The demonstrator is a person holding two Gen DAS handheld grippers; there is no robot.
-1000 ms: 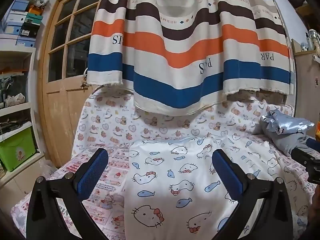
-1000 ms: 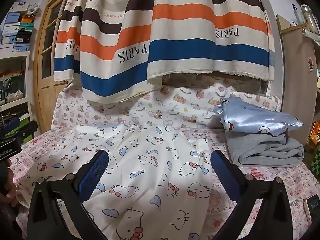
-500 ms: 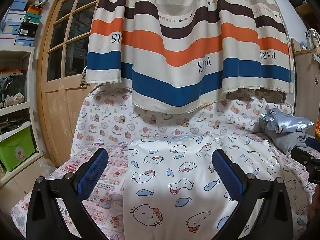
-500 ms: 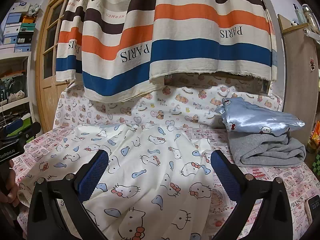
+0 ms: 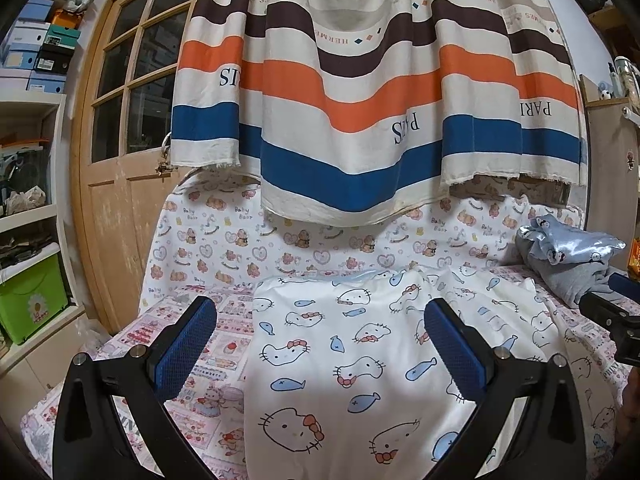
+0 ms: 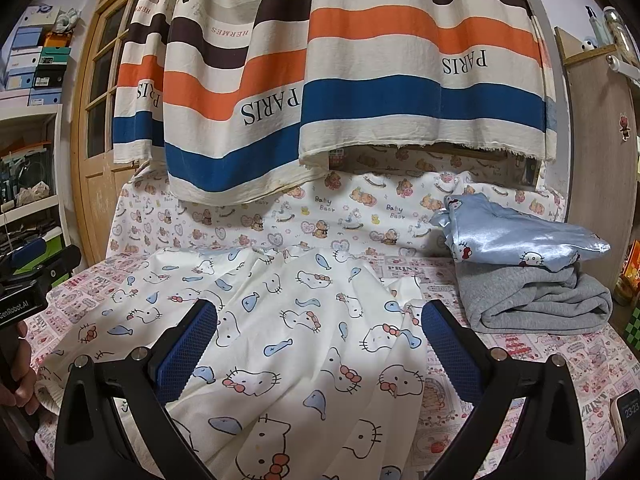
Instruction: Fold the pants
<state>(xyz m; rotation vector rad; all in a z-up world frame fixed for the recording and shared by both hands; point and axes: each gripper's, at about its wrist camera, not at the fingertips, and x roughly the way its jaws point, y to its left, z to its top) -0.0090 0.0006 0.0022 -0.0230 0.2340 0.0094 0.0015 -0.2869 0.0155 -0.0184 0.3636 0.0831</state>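
Observation:
White pants [image 5: 344,360] printed with cat faces and blue fish lie spread on the patterned bed sheet [image 5: 192,412]. In the right wrist view the same pants [image 6: 288,332] fan out leftward with loose folds. My left gripper [image 5: 320,344] hovers open above the pants, nothing between its blue pads. Held over the pants' right part, my right gripper [image 6: 318,344] is also open and empty. The right gripper's body [image 5: 612,316] shows at the right edge of the left wrist view; the left gripper's body [image 6: 36,276] shows at the left edge of the right wrist view.
A folded stack, shiny blue garment [image 6: 516,240] on a grey one [image 6: 536,300], sits at the bed's right. A striped curtain [image 5: 360,100] hangs behind. Wooden door [image 5: 120,160], shelves and green bin [image 5: 28,300] stand left. A phone [image 6: 628,420] lies at the right edge.
Both views have shifted slightly: the pants and stack sit a little lower and nearer in frame. Both grippers remain open and the pants lie as before.

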